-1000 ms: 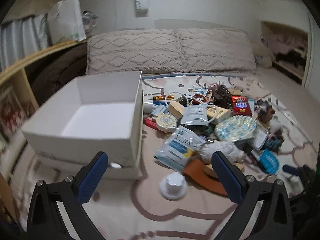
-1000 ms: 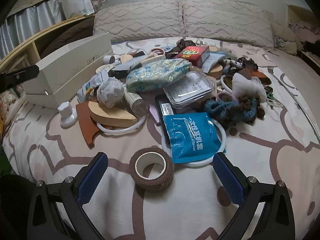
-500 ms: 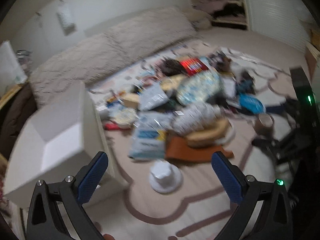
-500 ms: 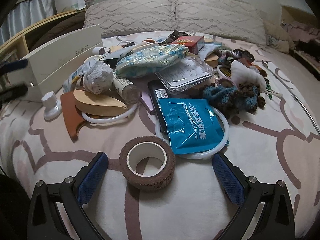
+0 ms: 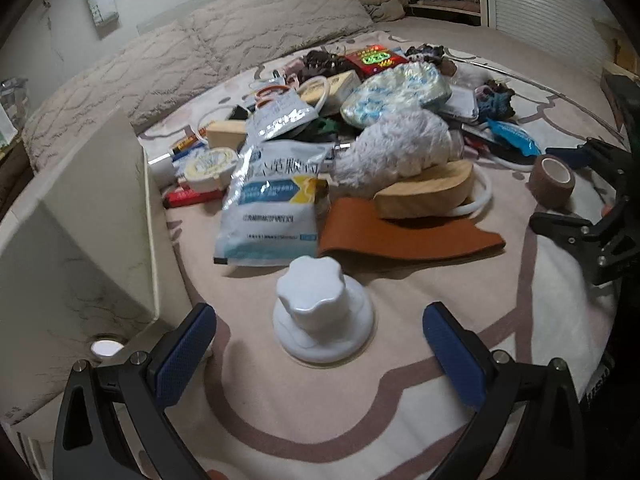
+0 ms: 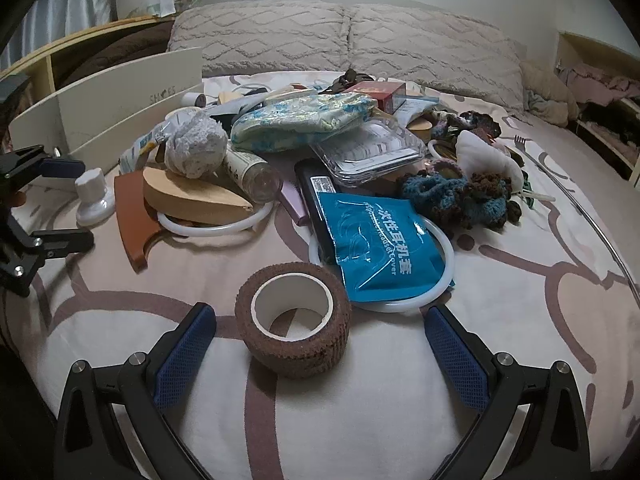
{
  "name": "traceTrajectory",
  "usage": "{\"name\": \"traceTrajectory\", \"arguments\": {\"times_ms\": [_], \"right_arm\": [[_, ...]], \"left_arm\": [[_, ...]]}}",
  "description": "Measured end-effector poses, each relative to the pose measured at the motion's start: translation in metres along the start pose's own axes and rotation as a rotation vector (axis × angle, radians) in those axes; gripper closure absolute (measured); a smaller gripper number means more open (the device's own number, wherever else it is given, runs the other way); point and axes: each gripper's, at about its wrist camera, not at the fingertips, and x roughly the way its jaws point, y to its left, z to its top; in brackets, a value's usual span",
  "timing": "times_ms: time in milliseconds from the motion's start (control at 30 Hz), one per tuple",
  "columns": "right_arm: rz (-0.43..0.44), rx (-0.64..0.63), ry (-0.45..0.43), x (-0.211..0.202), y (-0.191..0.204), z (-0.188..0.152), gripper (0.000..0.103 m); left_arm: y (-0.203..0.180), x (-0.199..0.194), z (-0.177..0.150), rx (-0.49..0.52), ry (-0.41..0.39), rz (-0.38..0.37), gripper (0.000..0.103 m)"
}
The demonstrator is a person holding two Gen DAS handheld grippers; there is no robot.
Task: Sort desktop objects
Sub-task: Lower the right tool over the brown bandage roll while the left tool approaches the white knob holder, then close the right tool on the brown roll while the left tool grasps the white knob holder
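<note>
Desktop objects lie heaped on a bed [image 6: 400, 420] with a pink-lined cover, and 2 of them sit at the near edge of the heap, 1 in front of each tool.

Left gripper [image 5: 320, 344] is spread wide and holds nothing. A white knob [image 5: 323, 320] on a round base stands upright on the cover between its 2 blue pads [image 5: 184, 356], a little ahead of them and touching neither. Just beyond the knob lie a silver-and-blue pouch [image 5: 272, 208] and a flat brown leather piece [image 5: 404, 236]; a wooden block [image 5: 428, 192] rests on the leather with a fluffy grey bundle [image 5: 396, 148] on top. A white box [image 5: 80, 216] stands at the left, close beside the left pad.

Right gripper [image 6: 320, 344] is likewise wide apart and empty. A brown tape roll [image 6: 294, 320] lies on its side opening upward, between the blue pads [image 6: 456, 360] and nearer the left one, clear of both. Just behind it a blue packet [image 6: 380, 248] lies over a white ring [image 6: 440, 280]. Farther back are a clear plastic tray [image 6: 368, 152], a blue-patterned cloth pouch [image 6: 304, 120] and crocheted yarn pieces [image 6: 456, 196].

From the right wrist view the left gripper shows at the far left, next to the knob.
</note>
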Motion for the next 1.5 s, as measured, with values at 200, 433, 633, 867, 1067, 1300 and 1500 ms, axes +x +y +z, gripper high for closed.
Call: {"name": "traceTrajectory", "arguments": {"times_ms": [200, 433, 633, 867, 1067, 1300, 1500], "right_arm": [[0.039, 0.032, -0.054, -0.009, -0.007, -0.009, 0.0], [0.091, 0.02, -0.133, -0.023, -0.004, -0.01, 0.038], [0.109, -0.006, -0.138, -0.022, 0.003, -0.009, 0.039], [0.178, 0.001, -0.155, -0.019, 0.004, -0.009, 0.039], [0.228, 0.063, -0.155, -0.015, -0.001, -0.011, 0.039], [0.236, 0.109, -0.122, -0.013, -0.002, -0.01, 0.039], [0.248, 0.128, -0.122, -0.017, -0.006, -0.011, 0.039]], "left_arm": [[0.004, 0.009, -0.001, -0.018, 0.032, -0.037, 0.0], [0.005, 0.015, -0.002, -0.033, 0.062, -0.06, 0.0], [0.006, 0.017, -0.003, -0.057, 0.058, -0.082, 0.0], [0.004, 0.012, -0.005, -0.057, -0.002, -0.067, 0.0], [0.001, 0.009, -0.004, -0.036, -0.031, -0.092, 0.017], [0.006, 0.013, -0.003, -0.084, -0.012, -0.149, 0.02], [0.006, 0.012, -0.006, -0.12, -0.009, -0.151, 0.019]]}}
